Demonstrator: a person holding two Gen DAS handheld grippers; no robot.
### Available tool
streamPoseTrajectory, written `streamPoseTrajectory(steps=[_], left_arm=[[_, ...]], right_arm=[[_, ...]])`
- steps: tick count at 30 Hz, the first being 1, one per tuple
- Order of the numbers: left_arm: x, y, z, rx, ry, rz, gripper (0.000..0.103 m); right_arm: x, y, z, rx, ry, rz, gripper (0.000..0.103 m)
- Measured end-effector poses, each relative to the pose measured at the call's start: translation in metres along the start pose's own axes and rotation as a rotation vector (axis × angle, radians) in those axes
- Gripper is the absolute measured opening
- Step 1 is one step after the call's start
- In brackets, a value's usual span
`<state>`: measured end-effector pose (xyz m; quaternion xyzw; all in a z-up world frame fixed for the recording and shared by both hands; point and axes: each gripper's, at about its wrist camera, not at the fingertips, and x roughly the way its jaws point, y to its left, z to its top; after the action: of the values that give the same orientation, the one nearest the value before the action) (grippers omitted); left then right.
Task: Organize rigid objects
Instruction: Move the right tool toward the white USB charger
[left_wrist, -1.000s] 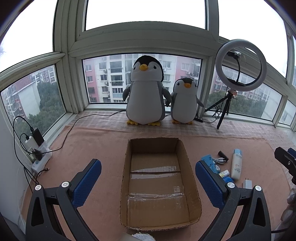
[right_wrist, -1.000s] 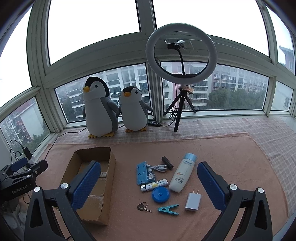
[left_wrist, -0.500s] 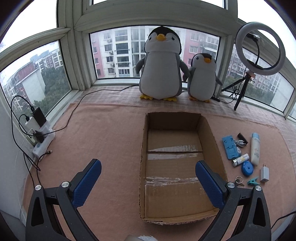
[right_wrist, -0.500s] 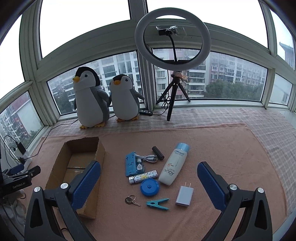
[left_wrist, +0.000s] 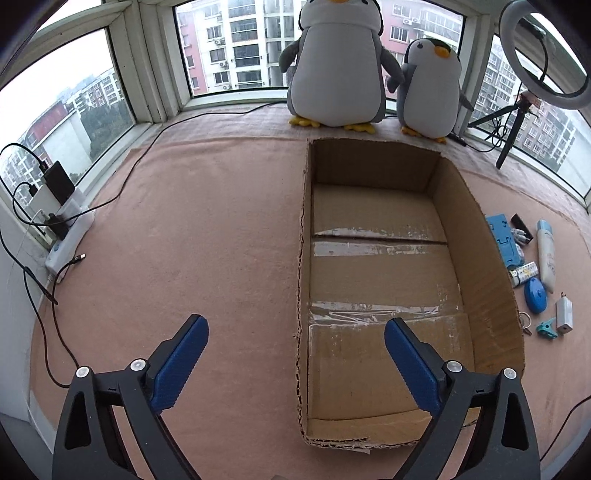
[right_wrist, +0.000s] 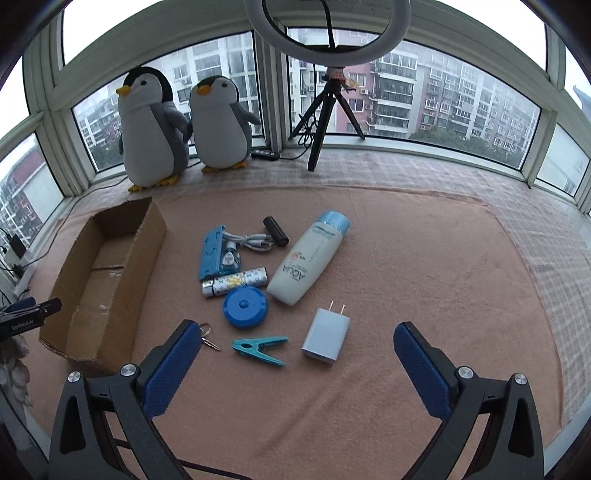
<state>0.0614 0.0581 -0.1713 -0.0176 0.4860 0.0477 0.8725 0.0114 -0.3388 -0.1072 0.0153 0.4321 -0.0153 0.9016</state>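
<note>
Currently the box (left_wrist: 384, 280) is empty, and every item lies loose on the pink mat (right_wrist: 406, 258) at its 3 o'clock side: bottle (right_wrist: 308, 262), charger (right_wrist: 326, 341), clip (right_wrist: 260, 349), round tape measure (right_wrist: 244, 307), keys (right_wrist: 207, 336). Over the past second both cameras have tilted down and closed in. The left tongs (left_wrist: 295, 363) now hover over the box's near left wall, jaws wide and empty. The right tongs (right_wrist: 295, 363) hang above the clip and charger, equally wide and empty. Judgement: sorting has not started; a first pick is imminent.
</note>
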Motion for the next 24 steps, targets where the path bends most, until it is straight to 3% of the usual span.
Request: streamPoseTrajectory(steps=[16, 24], left_arm=[[0.049, 0.001, -0.011, -0.007, 0.095, 0.01, 0.069], [0.05, -0.002, -0.011, 0.001, 0.091, 0.005, 0.059]], right_arm=[[0.055, -0.029, -0.01, 0.09, 0.119, -0.068, 0.102], [0.079, -0.031, -0.008, 0.113, 0.174, -0.094, 0.087]])
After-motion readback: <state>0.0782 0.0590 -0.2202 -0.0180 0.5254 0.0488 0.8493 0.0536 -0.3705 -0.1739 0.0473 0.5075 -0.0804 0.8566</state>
